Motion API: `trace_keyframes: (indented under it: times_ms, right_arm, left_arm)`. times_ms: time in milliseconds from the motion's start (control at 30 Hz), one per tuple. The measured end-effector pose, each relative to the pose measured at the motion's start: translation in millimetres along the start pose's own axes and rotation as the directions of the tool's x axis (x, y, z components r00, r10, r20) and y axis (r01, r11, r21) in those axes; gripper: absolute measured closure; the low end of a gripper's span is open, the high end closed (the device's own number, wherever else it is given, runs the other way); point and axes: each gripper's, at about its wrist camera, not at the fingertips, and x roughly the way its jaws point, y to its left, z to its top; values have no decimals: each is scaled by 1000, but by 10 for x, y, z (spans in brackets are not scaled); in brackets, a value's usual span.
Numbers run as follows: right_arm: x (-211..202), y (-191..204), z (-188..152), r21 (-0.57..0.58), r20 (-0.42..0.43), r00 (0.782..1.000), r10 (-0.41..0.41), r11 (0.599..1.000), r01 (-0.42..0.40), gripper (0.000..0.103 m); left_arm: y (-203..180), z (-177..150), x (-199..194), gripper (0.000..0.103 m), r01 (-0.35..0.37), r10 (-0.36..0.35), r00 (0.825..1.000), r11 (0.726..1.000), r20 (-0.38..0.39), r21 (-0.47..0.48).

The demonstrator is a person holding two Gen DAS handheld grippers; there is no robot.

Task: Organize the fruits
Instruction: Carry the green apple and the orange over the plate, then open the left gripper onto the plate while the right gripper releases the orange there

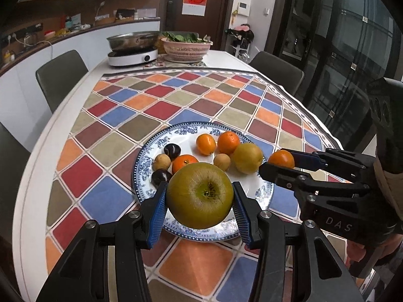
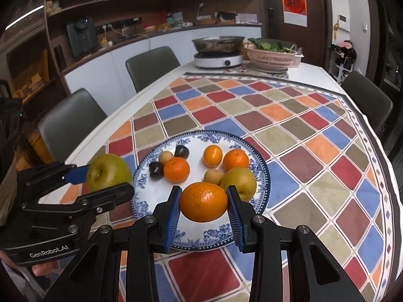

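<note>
Left wrist view shows our left gripper (image 1: pixel 200 198) clamped on a large green apple (image 1: pixel 200 195), its blue pads pressing both sides, the fruit held above the near rim of the blue-and-white plate (image 1: pixel 143 168). On that plate we see three oranges (image 1: pixel 206 144), a yellowish pear (image 1: pixel 248 158), two small tan fruits (image 1: pixel 222 162) and two dark plum-like fruits (image 1: pixel 172 151). Our right gripper (image 1: pixel 279 162) comes in from the right side, closed on a fourth orange (image 1: pixel 282 159) at the plate's right edge.

Right wrist view gives that same orange (image 2: pixel 204 201) squeezed between the blue pads of our right gripper (image 2: pixel 204 202), above the near part of the plate (image 2: pixel 262 176), just in front of the pear (image 2: pixel 239 181). Our left gripper (image 2: pixel 100 180) is at the left, holding the apple (image 2: pixel 108 172) beside the plate's left rim.

The plate rests on a chequered cloth (image 2: pixel 314 151) covering the table (image 2: pixel 309 71). At the far end stand a steel pan on an induction cooker (image 2: pixel 218 59) and a pink basket of greens (image 2: pixel 273 55). Grey chairs (image 2: pixel 151 65) line the sides.
</note>
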Motion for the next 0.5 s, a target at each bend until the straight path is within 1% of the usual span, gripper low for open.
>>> trace_keyframes:
  times_ms: [300,500]
  right_arm:
    - [310,-64,-38,6,-67,998,16,1000,-15,66]
    - [457,-77,-83,4,-98,995,19,1000,-19,66]
  left_arm:
    - [118,-36,334,55,42,-43,997,999,-57,-24]
    - [152,-75,489,54,47,-48,994,999,-94,-12]
